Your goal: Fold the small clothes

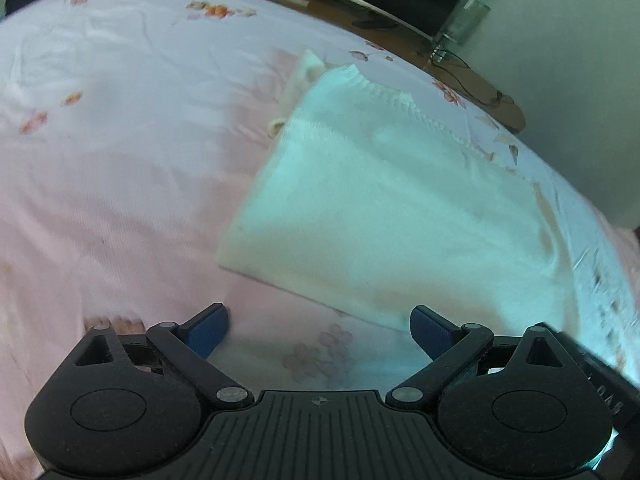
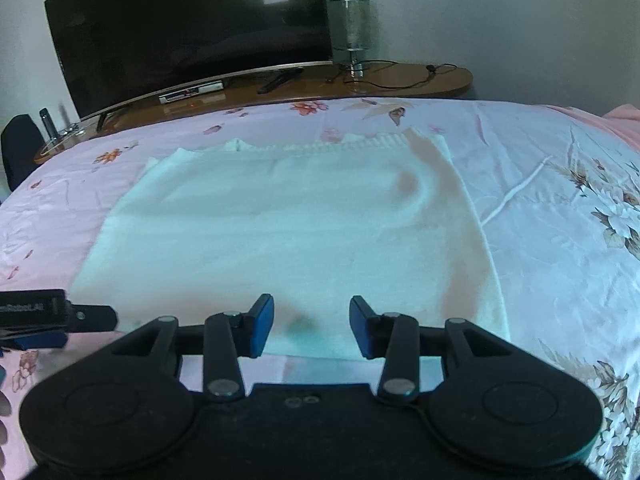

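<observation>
- Bed sheet (image 2: 540, 200), pink floral; TV (image 2: 192, 28) and lamp (image 2: 349, 32) on wooden surface (image 2: 400, 80) behind.
- White garment (image 2: 280, 232) lies flat.
- Your left tool (image 1: 319, 332) and right tool (image 2: 311, 326): both spread apart, empty.

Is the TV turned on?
No, the TV screen is all dark in the right wrist view, showing only faint reflections.

The bedspread (image 2: 540, 200) lay bare on both sides of the white garment (image 2: 280, 232), leaving room to pass there. Beyond the bed's far edge a wooden shelf (image 2: 400, 80) carried a television (image 2: 180, 28), a glass lamp (image 2: 352, 36), a trailing cable (image 2: 400, 76) and a set-top box (image 2: 192, 94), blocking that side.
</observation>
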Available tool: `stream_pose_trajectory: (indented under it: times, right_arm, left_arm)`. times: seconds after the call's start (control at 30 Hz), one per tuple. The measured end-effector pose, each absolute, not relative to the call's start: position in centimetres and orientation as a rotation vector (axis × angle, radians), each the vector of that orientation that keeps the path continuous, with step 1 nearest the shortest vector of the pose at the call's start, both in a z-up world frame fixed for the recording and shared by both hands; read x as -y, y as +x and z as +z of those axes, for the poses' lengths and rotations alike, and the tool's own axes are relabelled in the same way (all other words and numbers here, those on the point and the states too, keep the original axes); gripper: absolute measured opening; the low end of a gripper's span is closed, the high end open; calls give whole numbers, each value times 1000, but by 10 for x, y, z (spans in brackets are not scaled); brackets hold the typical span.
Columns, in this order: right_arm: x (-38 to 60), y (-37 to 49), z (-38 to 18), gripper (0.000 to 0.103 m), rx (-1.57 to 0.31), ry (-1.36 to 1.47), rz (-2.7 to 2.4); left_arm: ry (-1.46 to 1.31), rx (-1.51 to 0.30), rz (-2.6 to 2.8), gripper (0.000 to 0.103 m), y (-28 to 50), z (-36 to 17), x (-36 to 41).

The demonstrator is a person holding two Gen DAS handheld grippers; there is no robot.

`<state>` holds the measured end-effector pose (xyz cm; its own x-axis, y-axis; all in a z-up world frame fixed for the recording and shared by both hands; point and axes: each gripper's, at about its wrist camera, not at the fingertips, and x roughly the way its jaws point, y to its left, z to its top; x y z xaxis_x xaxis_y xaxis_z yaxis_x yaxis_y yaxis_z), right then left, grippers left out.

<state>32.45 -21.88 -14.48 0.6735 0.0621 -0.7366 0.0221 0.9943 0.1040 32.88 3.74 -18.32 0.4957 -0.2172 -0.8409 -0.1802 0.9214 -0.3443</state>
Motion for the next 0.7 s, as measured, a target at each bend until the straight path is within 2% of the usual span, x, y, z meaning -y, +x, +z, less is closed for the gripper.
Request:
stream_pose_trajectory:
  times: [0.27,0.3,0.37,0.43,0.63,0.7]
  right_arm:
    - [217,321,-142,42,-820,126,35]
    - [218,321,-143,42,-819,129,35]
    - [218,322,-143,42,-820,133,36]
    - [218,322,-143,42,-819,134,36]
    - [219,324,-146,42,-814,139,44]
    - [219,326,-147,42,-813,139,49]
  left_arm:
    - [-778,-1064,-17,96,323,-193,-47]
    - [-808,-1058,-14,93,324,-195,-47]
    - [-859,-1057,-27,51,327,-203,-45]
    - [-932,-1083,-32,42,330,-215,-46]
    - [-1067,-986,-37,43,332,-232,-50]
    - [-1119,-949,-49,54,333,-237,-51]
